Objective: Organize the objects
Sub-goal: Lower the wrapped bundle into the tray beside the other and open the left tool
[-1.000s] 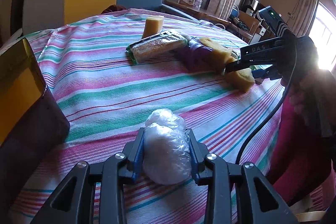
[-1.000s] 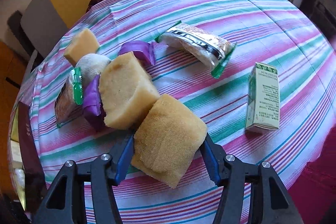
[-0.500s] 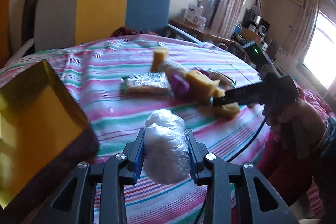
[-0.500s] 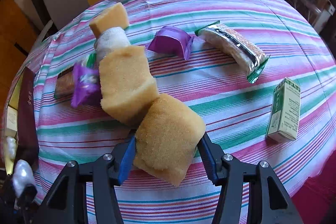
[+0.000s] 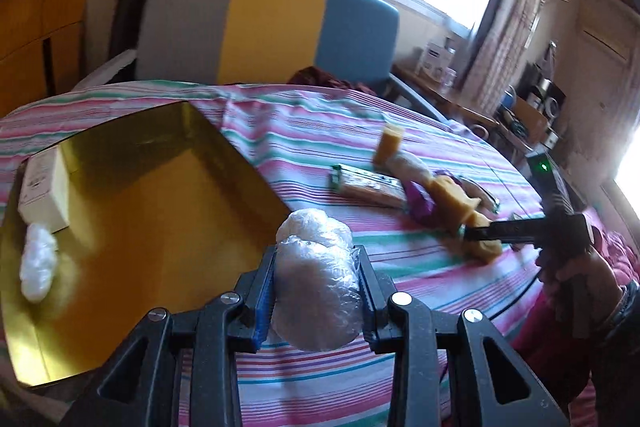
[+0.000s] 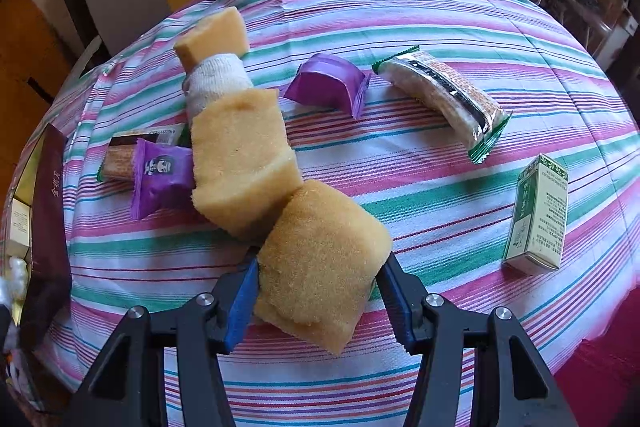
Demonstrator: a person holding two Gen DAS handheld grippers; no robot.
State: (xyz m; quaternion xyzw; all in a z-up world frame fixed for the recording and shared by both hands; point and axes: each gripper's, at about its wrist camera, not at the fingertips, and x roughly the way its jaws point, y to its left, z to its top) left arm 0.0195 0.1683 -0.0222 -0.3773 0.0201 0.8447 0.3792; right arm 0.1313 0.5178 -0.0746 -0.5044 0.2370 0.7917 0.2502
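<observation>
- Since a second ago the left gripper (image 5: 318, 291) has swung its bag (image 5: 316, 283) up off the cloth and toward the box (image 5: 168, 211), which now fills the left of its view; the right gripper (image 6: 316, 291) has barely shifted.
- Left gripper: jaws nearly closed, pads pressing both sides of the crinkly bag, which bulges above and below them. It hangs just short of the box's near wall, not yet over the gold floor.
- Right gripper: jaws part open, clamped on the nearest sponge (image 6: 320, 259), which touches a second sponge (image 6: 240, 159) beyond it on the desk (image 6: 400, 19).
- Risk, left: the bag is soft and slick, so it could squeeze out, or drop early and land on the box wall.
- Risk, right: lifting the sponge may drag its neighbour and nudge the purple packet (image 6: 160, 171).
- Farther off: a carton (image 5: 40, 195) and a white wad (image 5: 38, 267) already lie in the box, so the bag could land on them.
</observation>
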